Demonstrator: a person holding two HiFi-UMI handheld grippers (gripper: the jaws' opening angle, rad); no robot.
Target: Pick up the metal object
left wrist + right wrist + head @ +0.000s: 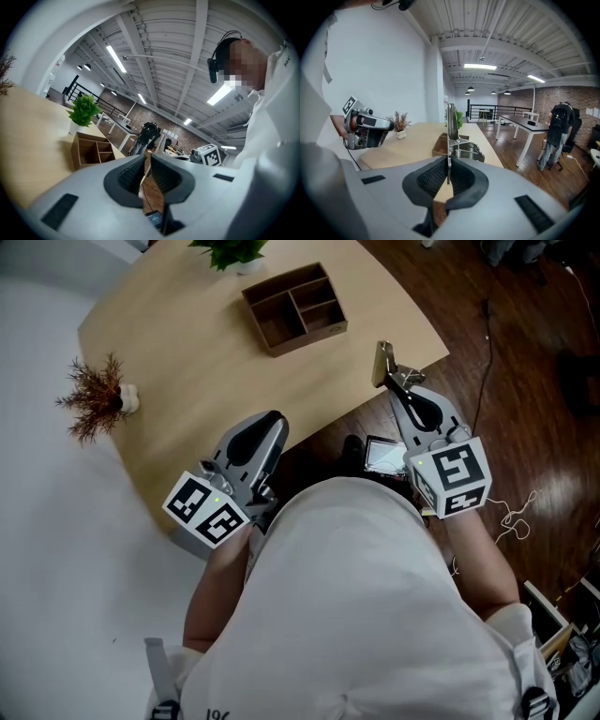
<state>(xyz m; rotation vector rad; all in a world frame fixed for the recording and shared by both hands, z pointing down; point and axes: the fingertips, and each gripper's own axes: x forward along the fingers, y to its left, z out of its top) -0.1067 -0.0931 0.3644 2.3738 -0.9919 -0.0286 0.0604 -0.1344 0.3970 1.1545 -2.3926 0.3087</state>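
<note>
The metal object [383, 364] is a flat silver strip with a bolted bracket. It stands upright in my right gripper [405, 388], which is shut on its lower edge, held in the air off the table's right edge. In the right gripper view the metal object [451, 123] rises straight up from between the pads of my right gripper [448, 174]. My left gripper [272, 424] hovers over the table's near edge, jaws together and holding nothing. Only a thin slit shows between the pads of my left gripper [146, 174].
A wooden divided tray [293, 307] sits on the light wooden table [187, 362], with a green plant [230, 251] behind it and a dried plant [94, 401] at the left edge. A small screen device [384, 456] and cables lie on the dark floor.
</note>
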